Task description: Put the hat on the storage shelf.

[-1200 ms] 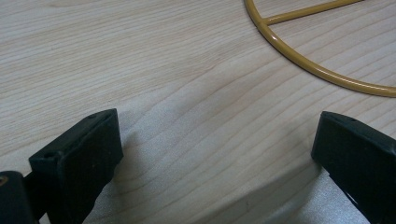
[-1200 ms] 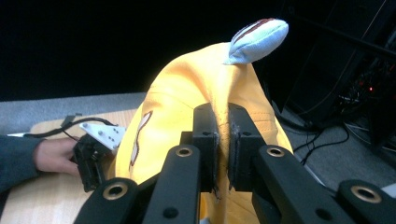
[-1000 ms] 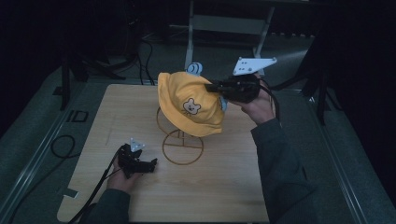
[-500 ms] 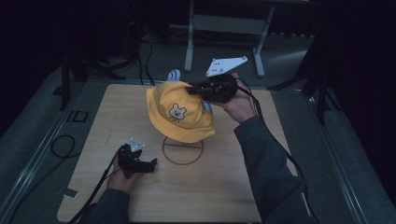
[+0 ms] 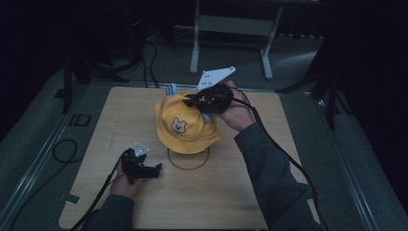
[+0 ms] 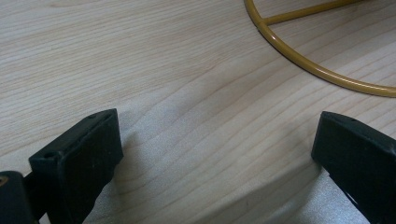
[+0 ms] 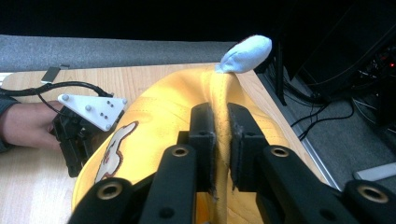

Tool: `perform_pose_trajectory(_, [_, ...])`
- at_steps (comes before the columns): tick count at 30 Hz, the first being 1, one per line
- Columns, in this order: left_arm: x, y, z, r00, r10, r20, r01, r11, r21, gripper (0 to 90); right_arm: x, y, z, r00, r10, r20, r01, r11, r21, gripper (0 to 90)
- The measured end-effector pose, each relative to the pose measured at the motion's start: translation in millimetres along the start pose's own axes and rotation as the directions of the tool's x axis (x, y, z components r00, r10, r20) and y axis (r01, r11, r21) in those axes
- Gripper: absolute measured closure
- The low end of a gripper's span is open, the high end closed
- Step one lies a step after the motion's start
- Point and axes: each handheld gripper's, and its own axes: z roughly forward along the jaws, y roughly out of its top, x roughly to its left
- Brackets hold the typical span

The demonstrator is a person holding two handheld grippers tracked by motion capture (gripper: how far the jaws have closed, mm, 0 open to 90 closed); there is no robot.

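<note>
From the high view, the right gripper [image 5: 199, 100] holds the yellow hat [image 5: 185, 126] up by its crown, above the gold wire stand [image 5: 188, 159] on the wooden table [image 5: 231, 192]. The hat hangs just over the ring base, a touch to the far side of it, bear patch facing the person. So the move turns on this: the stand sits below and slightly nearer than the hat, and the right hand is the one that has it. A pale blue ear [image 5: 171, 89] pokes up behind the crown. The left gripper [image 5: 153, 170] rests low on the table, near the ring's left edge, well clear of the hat

Left gripper view now: its jaws stand wide apart with nothing between them, bare wood grain below, and an arc of the gold ring [image 6: 299, 58] curves off ahead to the right. Nothing blocks that side

Right gripper view: the jaws are pressed together on a ridge of yellow fabric [image 7: 173, 109] at the top of the hat, pinching a fold. The blue ear [image 7: 246, 53] sticks out just beyond the jaw tips. Past the brim, the left gripper [image 7: 74, 140] with its grey plate lies on the table, hand behind it. I can't make out the stand's upright here; the hat hides it, so lining up the crown looks like the tricky bit
</note>
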Motion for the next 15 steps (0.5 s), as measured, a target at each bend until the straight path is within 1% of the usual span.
perform_pose_trajectory(1, [0.0, 0.0, 0.0, 1.0000, 0.000, 0.000, 0.000, 1.0000, 0.000, 1.9, -0.2, 0.3, -0.9, 1.0000, 0.000, 0.007, 0.000, 1.000, 0.001, 75.7])
perform_pose_trajectory(3, [0.0, 0.0, 0.0, 1.0000, 0.000, 0.000, 0.000, 1.0000, 0.000, 1.9, -0.5, 0.6, -2.7, 0.9998, 0.015, 0.015, -0.015, 1.000, 0.003, 61.1])
perform_pose_trajectory(4, [0.0, 0.0, 0.0, 1.0000, 0.000, 0.000, 0.000, 1.0000, 0.000, 1.9, -0.8, 0.5, -3.7, 0.9996, 0.025, 0.011, -0.025, 1.000, 0.010, 56.7])
perform_pose_trajectory(6, [0.0, 0.0, 0.0, 1.0000, 0.000, 0.000, 0.000, 1.0000, 0.000, 1.9, -0.9, 0.2, -6.5, 0.9990, 0.038, 0.022, -0.038, 0.999, 0.023, 47.2])
perform_pose_trajectory(8, [0.0, 0.0, 0.0, 1.0000, 0.000, 0.000, 0.000, 1.0000, -0.001, 1.9, -1.4, 0.3, -10.6, 0.9979, 0.055, 0.035, -0.055, 0.998, 0.019, 39.0])
perform_pose_trajectory(12, [0.0, 0.0, 0.1, 1.0000, 0.000, 0.000, 0.000, 1.0000, -0.001, 1.9, -1.1, 0.6, -23.6, 0.9945, 0.078, 0.070, -0.078, 0.997, -0.001, 28.7])
perform_pose_trajectory(15, [0.0, 0.0, 0.0, 1.0000, 0.000, 0.000, 0.000, 1.0000, 0.000, 1.9, -1.8, -1.7, -36.7, 0.9909, 0.103, 0.087, -0.101, 0.995, -0.024, 27.3])
